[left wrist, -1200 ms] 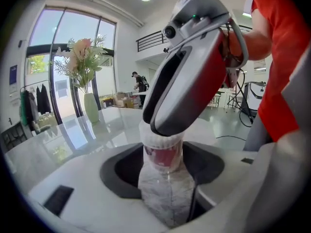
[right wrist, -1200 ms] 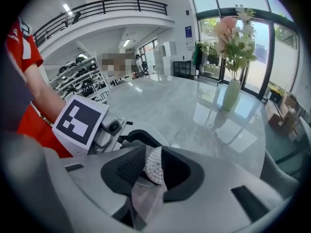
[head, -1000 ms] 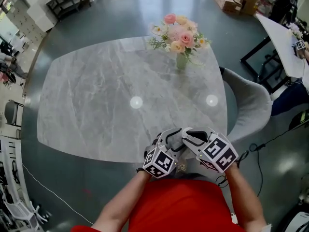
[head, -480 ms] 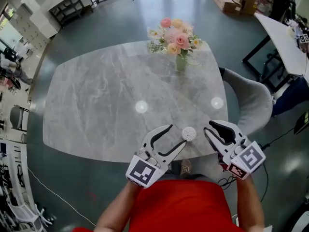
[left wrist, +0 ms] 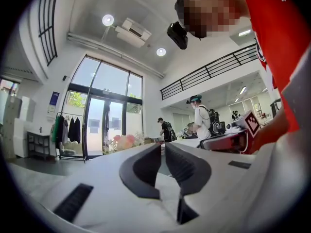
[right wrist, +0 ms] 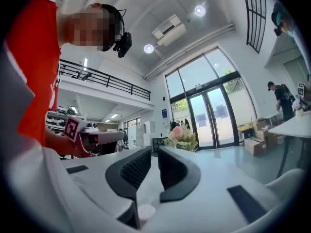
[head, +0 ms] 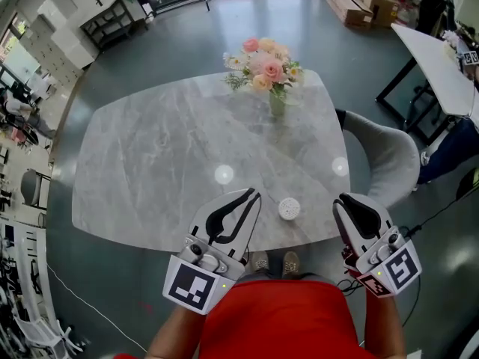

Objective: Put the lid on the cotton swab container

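While the left gripper (head: pixel 252 194) hangs at the lower left, its empty jaws closing almost together, the cotton swab container (head: pixel 290 209) stands at lower centre on the table (head: pixel 150 163), near its front edge. The right gripper (head: pixel 345 200), lower right, closes likewise on nothing.

no word, number or brand can be read anywhere

the nearest things to signs are coded squares: a black-and-white square pattern on the left cube (head: pixel 188 288) and another on the right cube (head: pixel 397 268), blocks only, no letters or digits. the same kind of pattern shows on a small far marker (head: pixel 468 57) at the head view's upper right edge

a blue plaque (left wrist: pixel 53 101) hangs on the white wall beside the glass doors (left wrist: pixel 104 125) in the left gripper view, its print too small to make out. a second blue plaque (right wrist: pixel 164 113) by the doors in the right gripper view is just as unreadable
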A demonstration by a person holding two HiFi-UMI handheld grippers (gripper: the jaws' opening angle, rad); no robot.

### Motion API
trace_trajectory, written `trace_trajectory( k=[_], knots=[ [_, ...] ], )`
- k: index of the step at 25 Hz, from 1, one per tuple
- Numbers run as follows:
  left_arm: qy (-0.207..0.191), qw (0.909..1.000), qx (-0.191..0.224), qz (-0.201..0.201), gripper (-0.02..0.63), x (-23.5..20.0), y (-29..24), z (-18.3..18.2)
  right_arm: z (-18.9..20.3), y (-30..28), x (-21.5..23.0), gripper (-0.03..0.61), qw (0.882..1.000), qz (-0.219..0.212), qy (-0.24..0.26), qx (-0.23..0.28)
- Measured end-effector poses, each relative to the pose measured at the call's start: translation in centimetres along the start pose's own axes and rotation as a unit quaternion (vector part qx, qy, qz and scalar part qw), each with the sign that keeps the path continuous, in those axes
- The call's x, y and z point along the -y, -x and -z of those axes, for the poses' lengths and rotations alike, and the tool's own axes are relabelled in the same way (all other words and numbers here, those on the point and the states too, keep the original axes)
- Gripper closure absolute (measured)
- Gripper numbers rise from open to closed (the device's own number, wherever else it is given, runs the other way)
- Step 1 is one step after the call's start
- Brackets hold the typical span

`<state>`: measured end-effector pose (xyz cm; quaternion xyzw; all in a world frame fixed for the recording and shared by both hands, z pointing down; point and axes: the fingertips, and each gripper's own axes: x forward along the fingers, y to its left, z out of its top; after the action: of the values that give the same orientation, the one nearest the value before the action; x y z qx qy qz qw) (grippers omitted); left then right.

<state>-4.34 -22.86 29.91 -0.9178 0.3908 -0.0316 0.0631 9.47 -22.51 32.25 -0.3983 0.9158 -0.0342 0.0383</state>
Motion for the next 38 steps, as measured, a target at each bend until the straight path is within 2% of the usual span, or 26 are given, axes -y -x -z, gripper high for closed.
trace_trajectory(
  k=[4, 20, 38],
  knots=[
    [-0.011, 0.9999, 0.007, -0.002, 0.598, 0.4, 0.3, -1.1, -1.1, 1.0, 0.5, 0.571, 1.0, 0.017, 0.012, 0.011],
    [-0.001, 0.9999, 0.011, -0.01, 0.597, 1.4, 0.6, -1.7, -1.0, 2.0, 0.3, 0.574, 0.999, 0.024, 0.031, 0.0],
    [-0.003, 0.9999, -0.001, -0.014, 0.597, 1.6, 0.5, -0.9, -0.8, 1.4, 0.6, 0.574, 1.0, 0.009, 0.019, -0.001]
  ],
)
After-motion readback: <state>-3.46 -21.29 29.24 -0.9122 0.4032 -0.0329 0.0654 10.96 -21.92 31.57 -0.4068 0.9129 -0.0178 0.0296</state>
